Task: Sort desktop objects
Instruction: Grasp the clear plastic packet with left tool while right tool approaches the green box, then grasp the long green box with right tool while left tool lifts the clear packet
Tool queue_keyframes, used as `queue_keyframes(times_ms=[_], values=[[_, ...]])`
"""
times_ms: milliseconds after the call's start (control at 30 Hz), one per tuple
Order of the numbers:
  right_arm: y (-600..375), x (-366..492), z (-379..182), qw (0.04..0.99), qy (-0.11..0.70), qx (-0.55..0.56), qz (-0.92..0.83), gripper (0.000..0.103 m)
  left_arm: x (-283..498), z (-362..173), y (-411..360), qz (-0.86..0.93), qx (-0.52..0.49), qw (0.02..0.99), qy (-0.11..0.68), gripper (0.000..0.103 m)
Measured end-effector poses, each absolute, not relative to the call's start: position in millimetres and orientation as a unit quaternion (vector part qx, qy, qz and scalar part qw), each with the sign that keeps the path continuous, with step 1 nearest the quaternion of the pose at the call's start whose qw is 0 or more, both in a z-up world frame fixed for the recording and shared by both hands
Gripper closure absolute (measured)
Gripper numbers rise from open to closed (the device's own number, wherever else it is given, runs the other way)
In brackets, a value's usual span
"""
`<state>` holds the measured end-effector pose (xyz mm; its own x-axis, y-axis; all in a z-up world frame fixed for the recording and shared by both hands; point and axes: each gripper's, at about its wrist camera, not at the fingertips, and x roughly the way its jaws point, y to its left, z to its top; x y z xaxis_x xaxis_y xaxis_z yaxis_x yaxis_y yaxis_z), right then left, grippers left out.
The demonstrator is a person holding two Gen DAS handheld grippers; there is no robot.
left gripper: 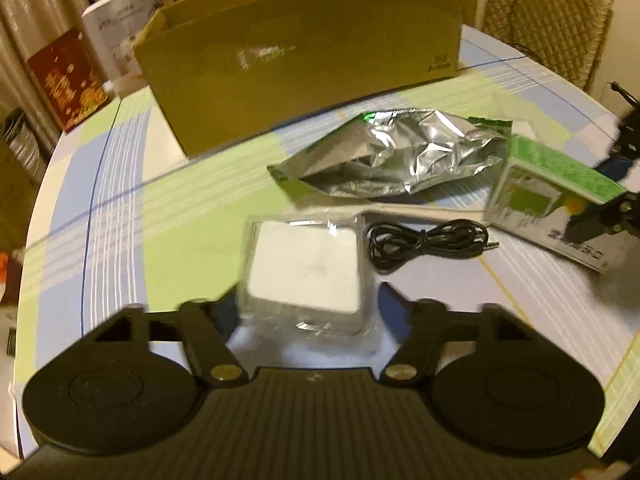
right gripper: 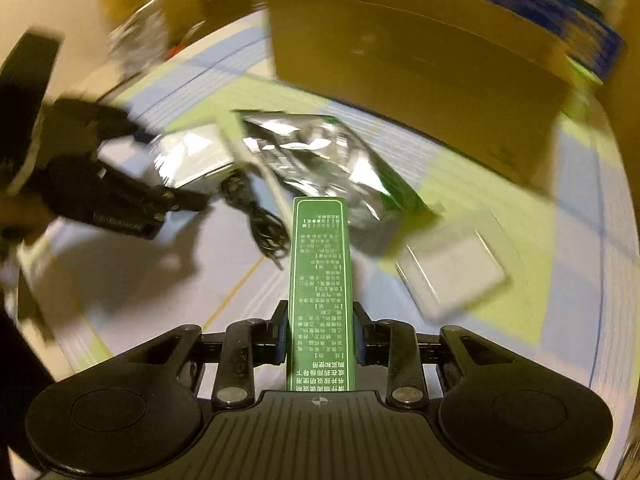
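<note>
You are working over a bench (left gripper: 120, 184) wearing a green, blue and white checked cloth, under warm indoor light. Pale curtains (left gripper: 44, 4) are hanging behind it, and a chair (left gripper: 548, 16) draped in woven fabric is standing at the far right.

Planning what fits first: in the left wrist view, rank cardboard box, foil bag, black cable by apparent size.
1. cardboard box
2. foil bag
3. black cable
The box sits farthest yet looks largest, so the order seems safe.

Left gripper (left gripper: 306, 300) agape; right gripper (right gripper: 320, 332) clamped

Chinese print on green box (right gripper: 321, 292)
</note>
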<state>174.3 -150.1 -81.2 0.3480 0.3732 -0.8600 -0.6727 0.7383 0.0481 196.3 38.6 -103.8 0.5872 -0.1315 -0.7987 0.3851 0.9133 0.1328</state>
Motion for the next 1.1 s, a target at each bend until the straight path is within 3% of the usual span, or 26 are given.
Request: queue_keyframes(times_ms=[200,333,500,567,633,700,967,1100], values=[[-175.2,158.3,-79.4,0.837,0.481,-0.091,0.243,0.076,180.7,-97.5,35.2,-0.119,0.087,0.878,0.455,0.068],[-182.5,145.2,-77.4,0.846,0.469,-0.072,0.242,0.075,163.1,-92.3,24.5,-0.117,0.074,0.877,0.460,0.072],[-187.8,134.3,-78.2,0.852,0.458,-0.060,0.247,0.073,144.1,-92.2,16.0,-0.110,0.057,0.881,0.457,0.072],[-188.5,132.4,-80.0,0.852,0.457,-0.061,0.247,0.067,138.9,-92.8,14.7,-0.101,0.056,0.884,0.452,0.069],[-188.7,129.2,-80.3,0.854,0.453,-0.063,0.246,0.061,136.0,-94.5,15.0,-0.085,0.052,0.888,0.449,0.053],[-187.9,128.2,-82.2,0.855,0.451,-0.063,0.248,0.057,132.0,-97.0,14.6,-0.068,0.050,0.892,0.444,0.047],[-189.4,129.3,-88.0,0.857,0.449,-0.055,0.247,0.054,126.6,-106.7,12.4,-0.022,0.025,0.908,0.417,0.047],[-189.3,131.6,-89.5,0.858,0.449,-0.052,0.245,0.054,129.0,-110.3,11.3,-0.022,0.023,0.913,0.407,0.057]])
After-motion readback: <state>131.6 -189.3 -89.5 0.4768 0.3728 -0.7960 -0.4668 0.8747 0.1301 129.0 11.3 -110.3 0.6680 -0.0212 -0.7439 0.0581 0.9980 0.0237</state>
